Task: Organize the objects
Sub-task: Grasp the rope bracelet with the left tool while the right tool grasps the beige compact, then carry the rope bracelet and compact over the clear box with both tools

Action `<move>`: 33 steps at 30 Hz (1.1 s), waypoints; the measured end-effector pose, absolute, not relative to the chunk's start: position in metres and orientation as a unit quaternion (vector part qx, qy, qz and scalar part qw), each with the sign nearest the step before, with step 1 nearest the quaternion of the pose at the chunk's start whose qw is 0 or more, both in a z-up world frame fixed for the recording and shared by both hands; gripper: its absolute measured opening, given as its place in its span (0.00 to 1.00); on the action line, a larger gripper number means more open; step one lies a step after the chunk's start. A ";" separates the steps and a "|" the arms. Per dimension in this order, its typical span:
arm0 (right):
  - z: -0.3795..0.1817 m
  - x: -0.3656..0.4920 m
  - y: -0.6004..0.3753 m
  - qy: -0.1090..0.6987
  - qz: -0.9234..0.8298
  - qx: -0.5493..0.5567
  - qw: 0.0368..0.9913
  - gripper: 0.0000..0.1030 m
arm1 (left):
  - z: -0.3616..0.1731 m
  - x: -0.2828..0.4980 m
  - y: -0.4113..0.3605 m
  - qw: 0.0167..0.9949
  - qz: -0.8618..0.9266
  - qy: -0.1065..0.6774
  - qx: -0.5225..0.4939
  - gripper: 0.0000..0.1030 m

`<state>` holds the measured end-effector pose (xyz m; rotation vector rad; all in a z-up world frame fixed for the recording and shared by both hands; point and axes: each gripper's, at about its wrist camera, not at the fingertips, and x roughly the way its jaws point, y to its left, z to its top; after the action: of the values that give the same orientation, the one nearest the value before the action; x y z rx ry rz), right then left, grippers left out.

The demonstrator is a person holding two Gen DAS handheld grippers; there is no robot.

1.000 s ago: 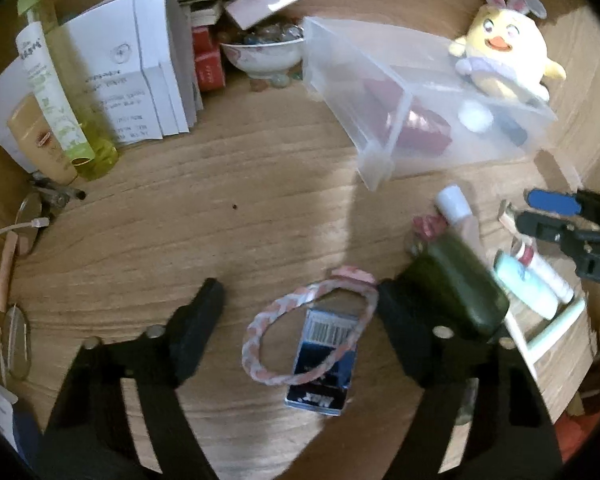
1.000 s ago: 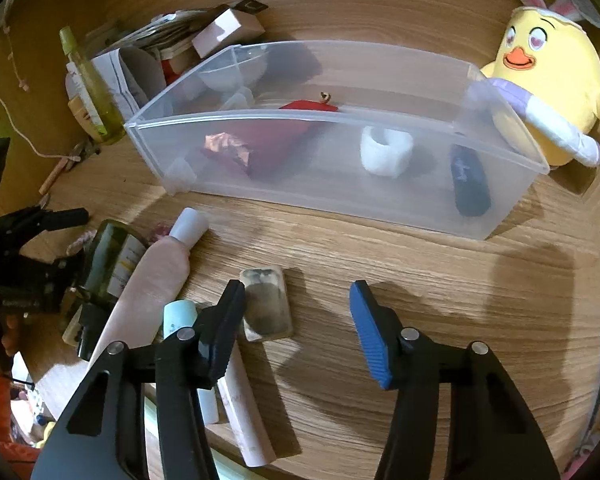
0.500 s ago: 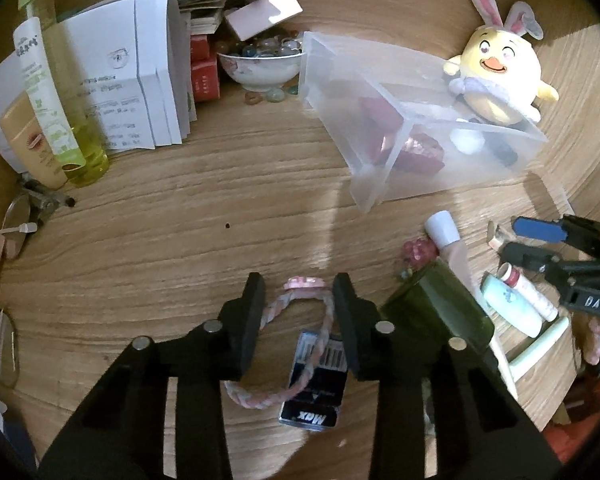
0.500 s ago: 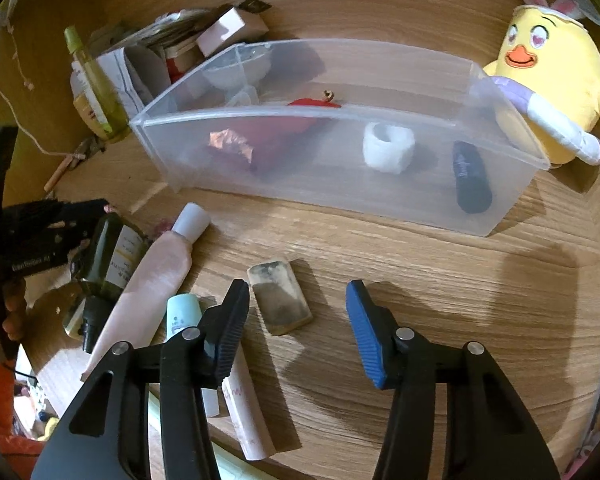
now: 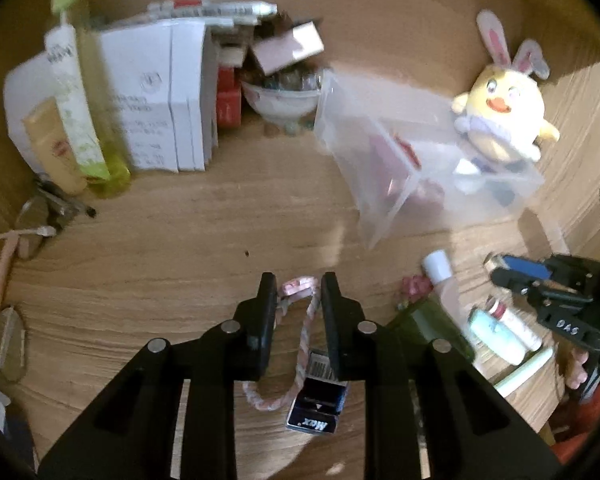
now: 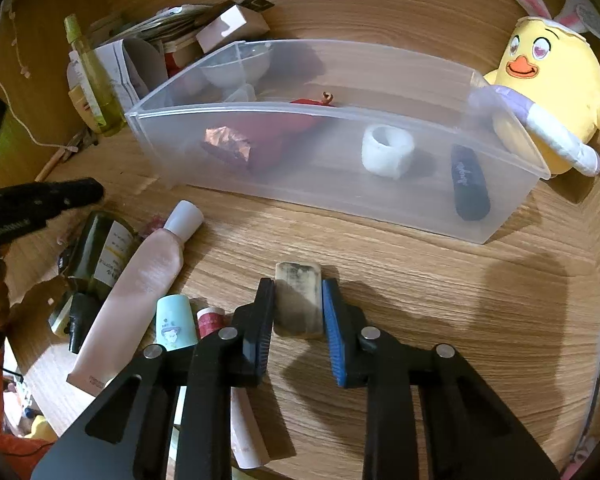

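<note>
both claws closing at once, where a second ago both stood wide. nearest the clear bin (image 6: pixel 340 200), on its front side: right claw (image 6: pixel 299 312) down on the bench (image 6: pixel 440 300), jaws closing with the worn tan block (image 6: pixel 299 300) between them, black pad on one flank and blue pad on the other, both looking pressed against it. half a second ago lying askew and free between wider jaws; now squared up and pinched. not yet lifted, still flat on the wood.

just beside that block, away from the plush: teal-capped tube (image 6: pixel 174 322), red-capped tube (image 6: pixel 210 316), long pink tube (image 6: pixel 140 280) with white cap, and a dark green bottle (image 6: pixel 100 248), all lying loose.

farther out from the bin, past the green bottle: left claw (image 5: pixel 299 308), jaws closing around the pink braided band (image 5: pixel 304 344). once a wide loop, now squeezed into a narrow strip between the fingers, one side against the left pad. overlapping a small dark box marked max (image 5: pixel 316 404), close under the right finger; cannot tell whether touched.

inside the bin: red pouch (image 6: pixel 276 136), white ring (image 6: pixel 386 156), dark tube (image 6: pixel 470 182). against its far end, a yellow plush chick (image 6: pixel 548 80).

meaning for the task, as a judgement: two grips about made, block and band next for lifting into the bin; risk of the box dragging along with the band.
</note>
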<state>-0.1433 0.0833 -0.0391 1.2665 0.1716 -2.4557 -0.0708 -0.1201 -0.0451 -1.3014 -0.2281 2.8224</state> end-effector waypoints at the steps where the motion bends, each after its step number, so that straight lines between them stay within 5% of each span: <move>1: -0.038 -0.143 0.084 0.057 -0.872 0.449 0.185 0.21 | -0.042 -0.069 -0.120 0.012 0.908 -0.074 -0.413 0.21; 33: 0.061 -0.138 0.115 -0.006 -0.934 0.312 0.172 0.21 | 0.058 -0.079 -0.081 0.057 0.955 -0.093 -0.276 0.21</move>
<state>-0.1377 0.1151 0.0612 0.8866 -0.0180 -2.6507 -0.0787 -0.0809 0.0577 -0.8368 -0.2813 2.8967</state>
